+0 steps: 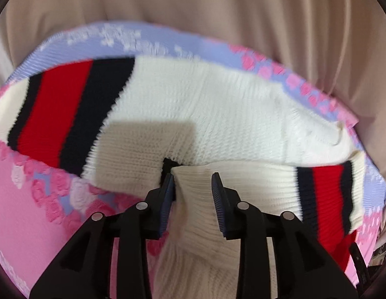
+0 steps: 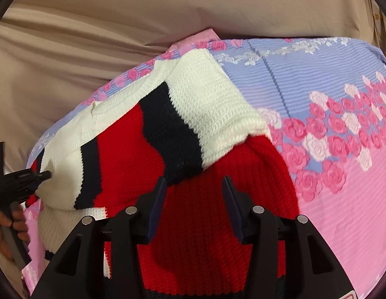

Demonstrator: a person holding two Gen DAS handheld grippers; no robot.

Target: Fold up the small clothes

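**A:** Status on the sweater?

**B:** Knit sweater point(image 1: 217, 114), white with red and navy bands, lies on a floral sheet point(image 2: 342, 199) (pink and lilac, rose print). Beige cloth point(image 2: 118, 25) behind and around the sheet. Part of the sweater is bunched up; in the right wrist view a white-and-navy sleeve section is draped over the red ribbed part.

**A:** Left gripper?

**B:** Left gripper point(image 1: 193, 182) is down at the near edge of the white knit. Jaws narrow but parted. A raised fold of white fabric sits between them, against the left pad; there's a gap to the right pad. So not clamped as far as I can see. In the right wrist view its tip pokes into the white knit at far left, with a hand point(image 2: 8, 224) on its handle below.

**A:** Right gripper?

**B:** Right gripper point(image 2: 194, 186) is over the red ribbed section. Jaws moderately apart, red knit visible in the gap. Pads don't look pressed on it. Can't tell if the tips touch the fabric.

**A:** Any labels, tags, text?

**B:** Nothing readable. There's a small red-outlined mark at the bottom right edge of the right wrist view, cut off. Left view is a bit blurred.
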